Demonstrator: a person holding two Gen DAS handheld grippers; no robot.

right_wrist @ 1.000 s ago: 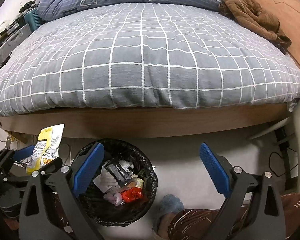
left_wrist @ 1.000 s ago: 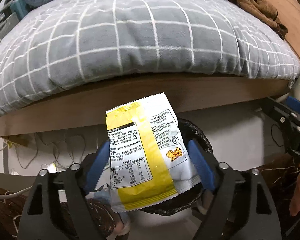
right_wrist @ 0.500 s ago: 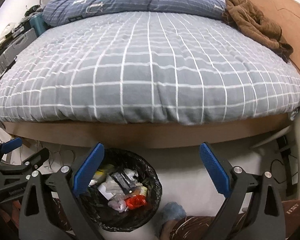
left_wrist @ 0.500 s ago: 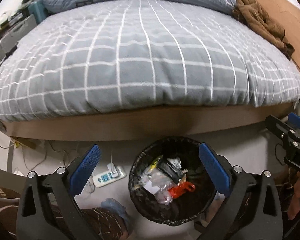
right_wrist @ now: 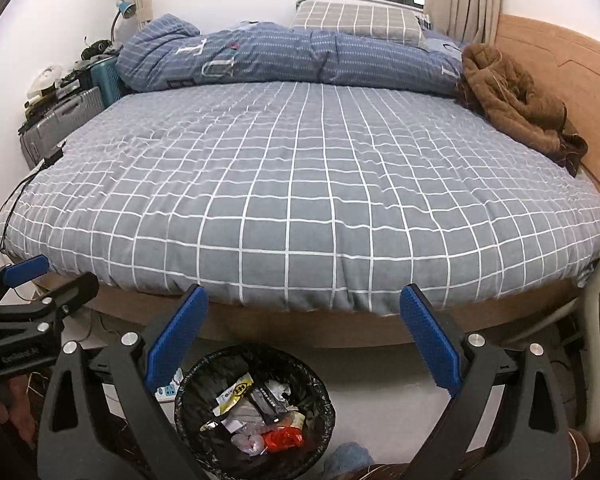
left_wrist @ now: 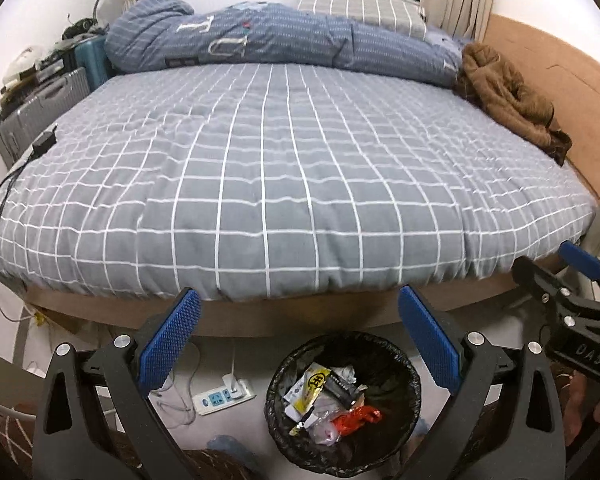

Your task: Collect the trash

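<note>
A round bin with a black liner point(left_wrist: 400, 372) point(right_wrist: 320, 396) stands on the floor at the bed's foot, holding several pieces of trash. The yellow-and-white snack wrapper point(left_wrist: 310, 390) point(right_wrist: 236, 394) lies inside it among a red wrapper point(left_wrist: 356, 418) and crumpled paper. My left gripper point(left_wrist: 298, 310) hangs open above the bin with nothing between its blue pads. My right gripper point(right_wrist: 304, 308) is open too, empty, over the bin's right side. Each gripper shows at the edge of the other's view.
A bed with a grey checked cover point(left_wrist: 284, 184) fills the middle. A blue duvet point(left_wrist: 260, 40) and a brown garment point(left_wrist: 508, 96) lie at its far end. A white power strip point(left_wrist: 222, 396) with cables lies on the floor left of the bin. Suitcases point(left_wrist: 40, 108) stand left.
The left gripper's jaws widened and the snack wrapper dropped from them into the bin. Both grippers rose and tilted up, so more of the bed shows.
</note>
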